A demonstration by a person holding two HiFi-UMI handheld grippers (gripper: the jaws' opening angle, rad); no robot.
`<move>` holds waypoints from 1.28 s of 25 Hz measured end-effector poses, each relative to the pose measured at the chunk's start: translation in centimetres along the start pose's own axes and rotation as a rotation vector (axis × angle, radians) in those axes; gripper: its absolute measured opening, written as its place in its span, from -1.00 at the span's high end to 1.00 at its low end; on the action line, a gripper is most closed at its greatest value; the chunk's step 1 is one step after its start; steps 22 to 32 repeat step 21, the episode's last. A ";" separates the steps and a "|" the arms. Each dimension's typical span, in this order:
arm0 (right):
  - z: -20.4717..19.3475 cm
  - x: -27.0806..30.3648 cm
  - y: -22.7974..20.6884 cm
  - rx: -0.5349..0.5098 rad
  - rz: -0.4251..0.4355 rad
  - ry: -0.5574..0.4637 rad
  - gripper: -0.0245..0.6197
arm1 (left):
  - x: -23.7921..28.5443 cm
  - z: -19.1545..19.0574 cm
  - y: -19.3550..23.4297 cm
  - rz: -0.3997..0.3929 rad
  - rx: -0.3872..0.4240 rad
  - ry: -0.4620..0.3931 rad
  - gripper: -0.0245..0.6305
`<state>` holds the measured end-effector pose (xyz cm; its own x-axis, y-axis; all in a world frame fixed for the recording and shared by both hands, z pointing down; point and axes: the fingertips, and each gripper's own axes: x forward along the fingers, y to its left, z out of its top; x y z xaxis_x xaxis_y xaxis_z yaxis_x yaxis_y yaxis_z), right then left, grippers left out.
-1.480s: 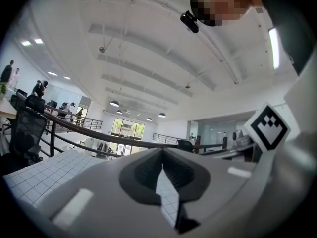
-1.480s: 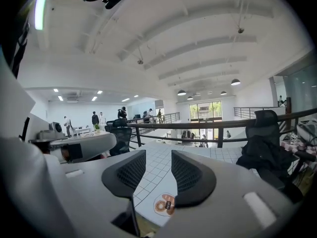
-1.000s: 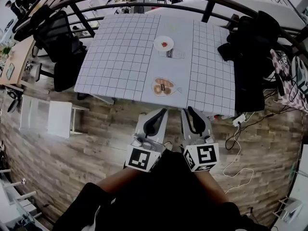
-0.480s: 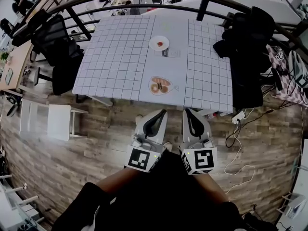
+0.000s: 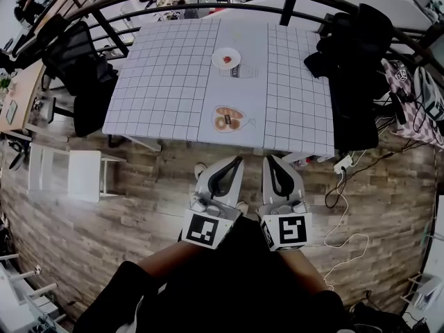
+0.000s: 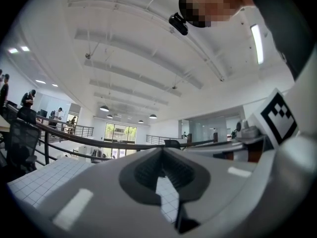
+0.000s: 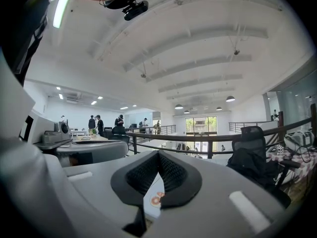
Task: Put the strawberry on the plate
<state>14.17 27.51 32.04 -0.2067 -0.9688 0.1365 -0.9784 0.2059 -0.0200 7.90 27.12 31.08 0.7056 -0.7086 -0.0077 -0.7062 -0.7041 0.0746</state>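
A table (image 5: 173, 68) under a white cloth ruled in dark squares takes up the upper middle of the room from where I stand. At 6 o'clock from its centre, near the front edge, lies a clear bag (image 5: 229, 119) with doughnut-like rings inside. At 12 o'clock from the bag, well apart, a clear bottle (image 5: 239, 71) with a dark label lies on its side. Black office chairs (image 5: 76, 54) stand at the table's 9 o'clock, and dark clothing (image 5: 354, 75) is heaped at its 3 o'clock. A black railing (image 5: 286, 10) curves round at 12. On the wood-plank floor (image 5: 104, 241), a white stool (image 5: 87, 172) sits at 8 o'clock and a white power strip (image 5: 340, 164) at 4.
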 end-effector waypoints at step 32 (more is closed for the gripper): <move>0.1 0.2 0.8 -0.008 0.007 -0.011 0.93 | -0.5 0.2 0.0 -0.011 -0.010 -0.008 0.90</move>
